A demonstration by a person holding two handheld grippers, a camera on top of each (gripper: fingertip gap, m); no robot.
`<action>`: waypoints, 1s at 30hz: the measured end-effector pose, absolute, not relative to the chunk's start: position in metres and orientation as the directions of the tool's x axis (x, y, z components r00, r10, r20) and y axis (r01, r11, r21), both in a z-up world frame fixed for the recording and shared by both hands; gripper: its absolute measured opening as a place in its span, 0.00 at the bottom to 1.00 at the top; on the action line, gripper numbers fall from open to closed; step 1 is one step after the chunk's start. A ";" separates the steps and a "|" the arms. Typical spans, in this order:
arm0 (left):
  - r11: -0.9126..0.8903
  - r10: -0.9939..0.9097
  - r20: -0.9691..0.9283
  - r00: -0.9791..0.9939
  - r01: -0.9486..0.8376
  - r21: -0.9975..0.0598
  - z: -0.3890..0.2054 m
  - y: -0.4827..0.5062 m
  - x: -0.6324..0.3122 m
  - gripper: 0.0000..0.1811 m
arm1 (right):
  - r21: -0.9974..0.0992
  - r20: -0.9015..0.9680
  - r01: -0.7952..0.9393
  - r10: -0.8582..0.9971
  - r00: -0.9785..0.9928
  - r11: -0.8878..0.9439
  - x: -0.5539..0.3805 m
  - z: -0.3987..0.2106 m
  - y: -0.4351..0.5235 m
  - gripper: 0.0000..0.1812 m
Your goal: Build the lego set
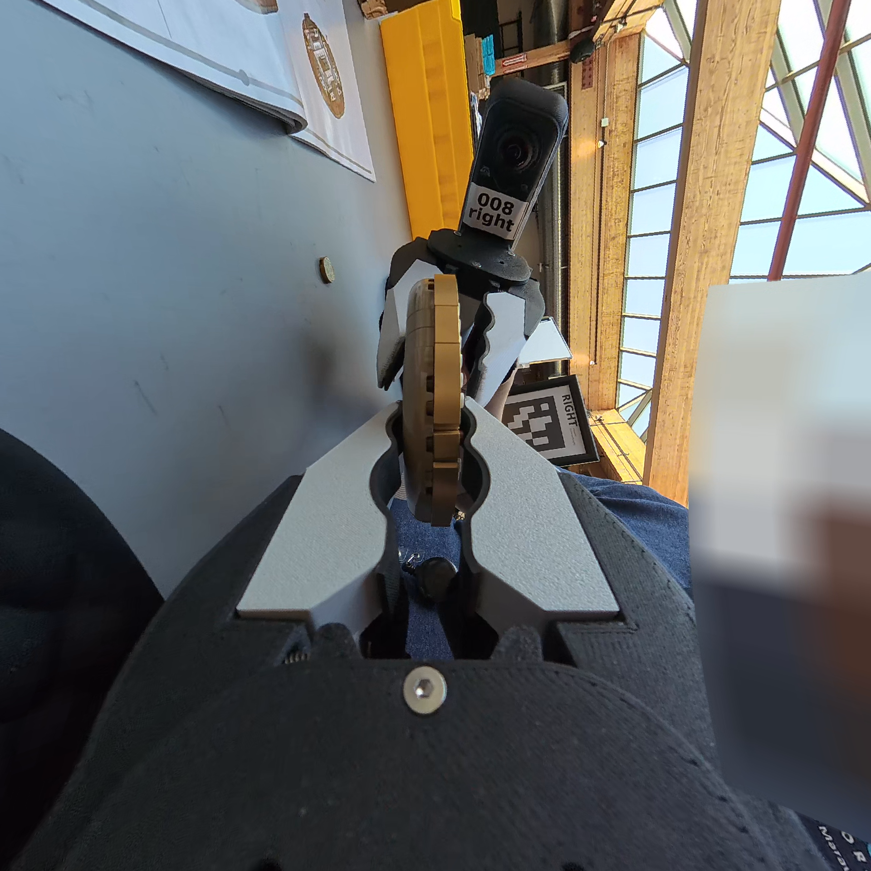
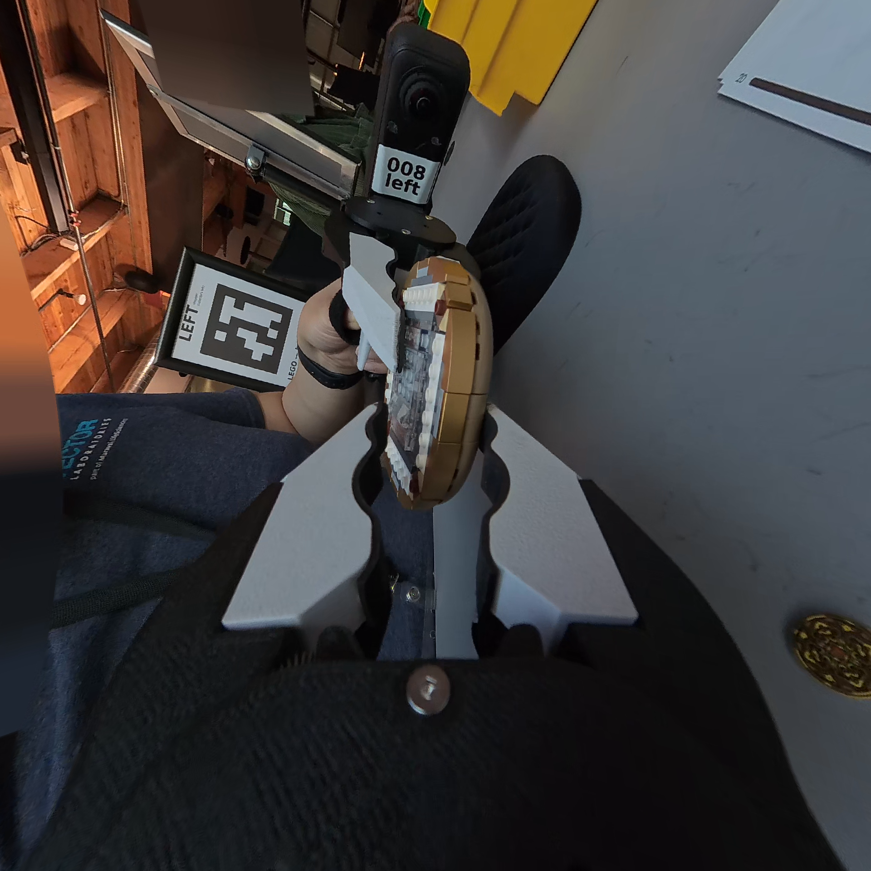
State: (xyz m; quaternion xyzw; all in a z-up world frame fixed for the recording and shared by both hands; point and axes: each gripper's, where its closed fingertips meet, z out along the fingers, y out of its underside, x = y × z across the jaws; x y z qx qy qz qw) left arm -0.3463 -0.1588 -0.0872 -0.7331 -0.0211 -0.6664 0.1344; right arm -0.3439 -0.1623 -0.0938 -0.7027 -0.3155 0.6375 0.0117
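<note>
Nearest to you, your left gripper (image 1: 431, 447) is clamped across the thin edge of the round gold lego disc (image 1: 436, 400), the two fingers pinching its faces close to the tips, and the disc is held on edge in the air above your lap, clear of the grey table (image 1: 165, 283). From the other side your right gripper (image 2: 431, 452) has its fingers spread wider than the disc; the gold rim sits between them, and I cannot tell whether either finger actually touches (the gap on the studded side looks open).

So the disc probably hangs on one narrow pinch. If you twist or press with the right before it has bitten, the plate could pivot in the left's tips and drop to your lap or the floor, and the curved rim tiles (image 2: 464, 377) look likely to pop off under a sideways squeeze.

Farther out, the small patterned gold round piece (image 2: 834, 660) lies flat on the table, well apart from both grippers, near the table's edge: a careless sweep could knock it off. Beyond it lie the open instruction booklet (image 1: 264, 70) and the yellow bin (image 1: 429, 118).
</note>
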 end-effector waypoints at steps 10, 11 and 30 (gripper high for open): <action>-0.962 -0.160 0.980 0.118 0.206 -0.182 -0.086 -0.159 -0.346 0.11 | -0.413 -0.895 0.434 0.446 -0.027 -0.801 -0.344 -0.094 -0.164 0.17; -0.960 -0.163 0.979 0.121 0.210 -0.186 -0.085 -0.158 -0.346 0.11 | -0.408 -0.898 0.432 0.439 -0.030 -0.804 -0.344 -0.093 -0.164 0.17; -0.947 -0.195 0.979 0.066 0.246 -0.205 -0.072 -0.152 -0.349 0.12 | -0.355 -0.934 0.373 0.336 -0.118 -0.857 -0.348 -0.082 -0.165 0.12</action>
